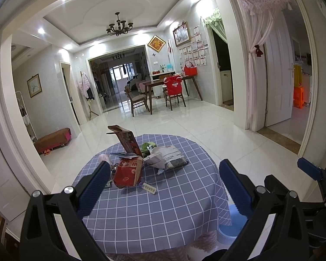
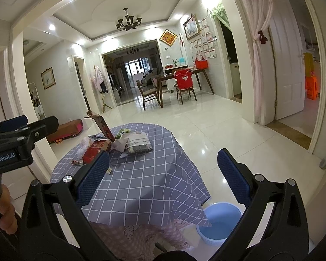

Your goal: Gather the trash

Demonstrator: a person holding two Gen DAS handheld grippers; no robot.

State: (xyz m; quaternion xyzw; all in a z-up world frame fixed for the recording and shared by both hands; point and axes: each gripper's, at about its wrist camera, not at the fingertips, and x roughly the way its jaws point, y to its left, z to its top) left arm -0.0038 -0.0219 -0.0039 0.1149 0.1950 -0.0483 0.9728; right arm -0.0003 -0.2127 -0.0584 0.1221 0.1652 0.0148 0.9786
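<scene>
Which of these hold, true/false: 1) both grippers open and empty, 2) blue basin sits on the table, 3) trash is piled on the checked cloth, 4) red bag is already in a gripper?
1) True: the left gripper and the right gripper are both open with nothing between the fingers.
2) False: the blue basin stands on the floor beside the table.
3) True: the red bag, a tall carton and a grey printed bag lie on the checked tablecloth.
4) False: the red bag rests on the cloth, ungripped.

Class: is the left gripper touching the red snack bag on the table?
Apart. In the left wrist view the open left gripper stands short of the red snack bag.
</scene>
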